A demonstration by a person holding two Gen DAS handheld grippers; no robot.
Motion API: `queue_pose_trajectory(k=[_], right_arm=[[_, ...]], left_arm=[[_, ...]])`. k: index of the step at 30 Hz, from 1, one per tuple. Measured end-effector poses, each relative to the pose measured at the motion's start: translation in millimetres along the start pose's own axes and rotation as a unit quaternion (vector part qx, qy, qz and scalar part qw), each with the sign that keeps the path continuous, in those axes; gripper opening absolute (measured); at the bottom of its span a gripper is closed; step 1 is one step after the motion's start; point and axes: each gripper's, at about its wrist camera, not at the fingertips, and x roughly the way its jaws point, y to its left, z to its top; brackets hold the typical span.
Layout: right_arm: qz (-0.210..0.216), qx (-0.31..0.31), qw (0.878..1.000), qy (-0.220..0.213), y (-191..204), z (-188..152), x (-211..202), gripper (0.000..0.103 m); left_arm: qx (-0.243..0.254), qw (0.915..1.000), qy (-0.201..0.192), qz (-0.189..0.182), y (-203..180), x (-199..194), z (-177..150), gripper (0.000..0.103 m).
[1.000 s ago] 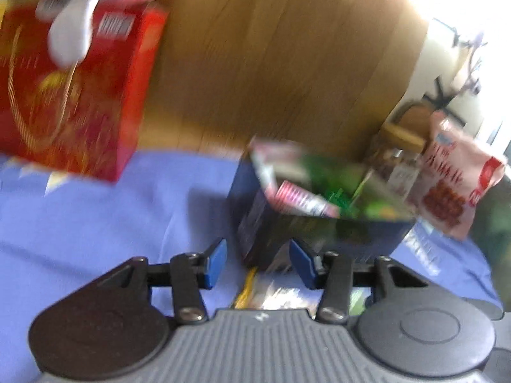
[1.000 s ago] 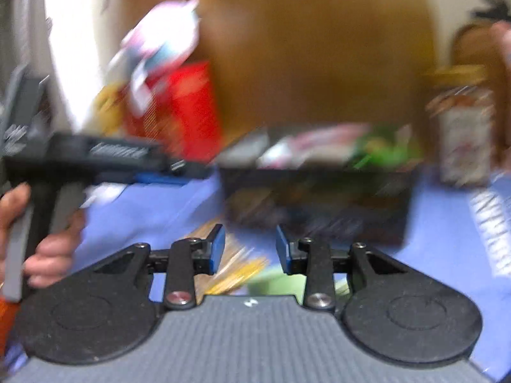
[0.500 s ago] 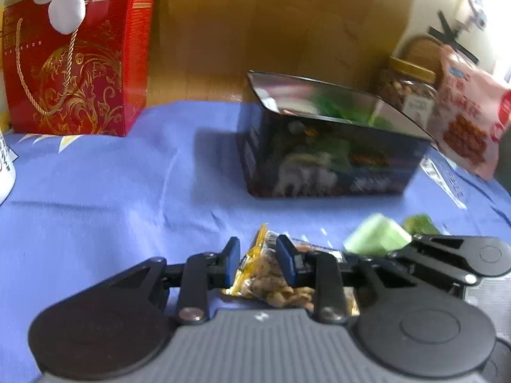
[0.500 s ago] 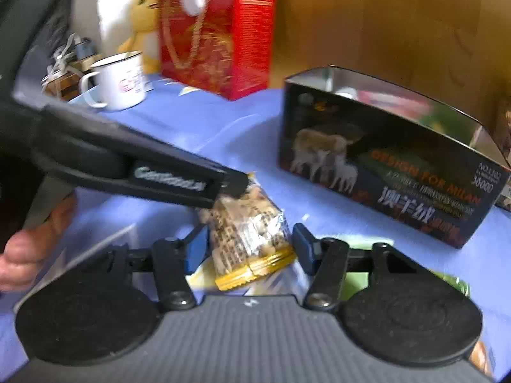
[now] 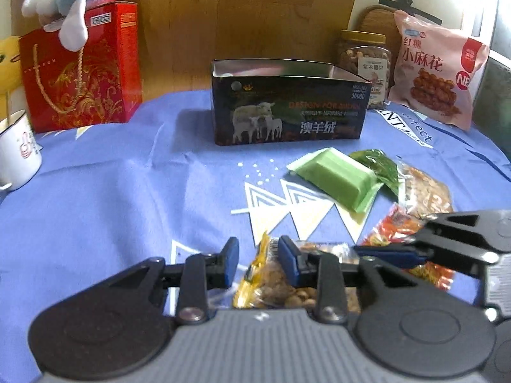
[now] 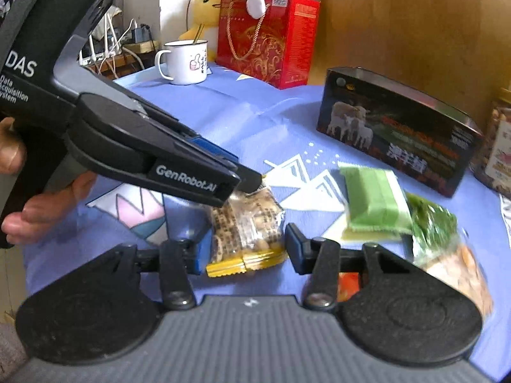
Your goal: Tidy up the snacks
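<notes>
A clear peanut packet (image 6: 246,223) with a yellow seam lies low over the blue cloth between both grippers. My left gripper (image 5: 258,261) pinches one end of it, and its jaws are opening slightly. That same left gripper (image 6: 252,185) comes in from the left in the right wrist view. My right gripper (image 6: 246,249) straddles the packet's seam end. Its jaws are opening, and the right pad stands clear of the packet. The open black tin (image 5: 287,118) stands behind. A light green packet (image 5: 335,178), a dark green one (image 5: 377,162) and orange ones (image 5: 424,191) lie to the right.
A red gift box (image 5: 80,70) with a plush toy on top stands at the back left, and a white mug (image 5: 16,153) is at the left edge. A nut jar (image 5: 364,60) and a pink snack bag (image 5: 437,67) stand at the back right. A hand (image 6: 38,210) holds the left gripper's handle.
My left gripper went from open near the tin to shut on the peanut packet, then drew back from the tin. The right jaws widened around the packet's other end.
</notes>
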Motion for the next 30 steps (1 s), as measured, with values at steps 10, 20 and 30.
queue_pose_trajectory(k=[10, 20, 30], right_arm=[[-0.022, 0.102, 0.992, -0.065, -0.8, -24.6, -34.2, 0.056], [-0.008, 0.136, 0.989, -0.050, 10.1, -29.9, -27.0, 0.054], [-0.057, 0.136, 0.988, -0.045, 0.0, -26.2, -18.9, 0.052]], left_arm=[[-0.012, 0.9991, -0.008, 0.041, 8.7, -10.7, -7.2, 0.040], [-0.016, 0.9973, -0.018, 0.069, 25.8, -13.6, -6.8, 0.042], [-0.009, 0.9956, -0.030, 0.089, 35.8, -10.3, -1.5, 0.043]])
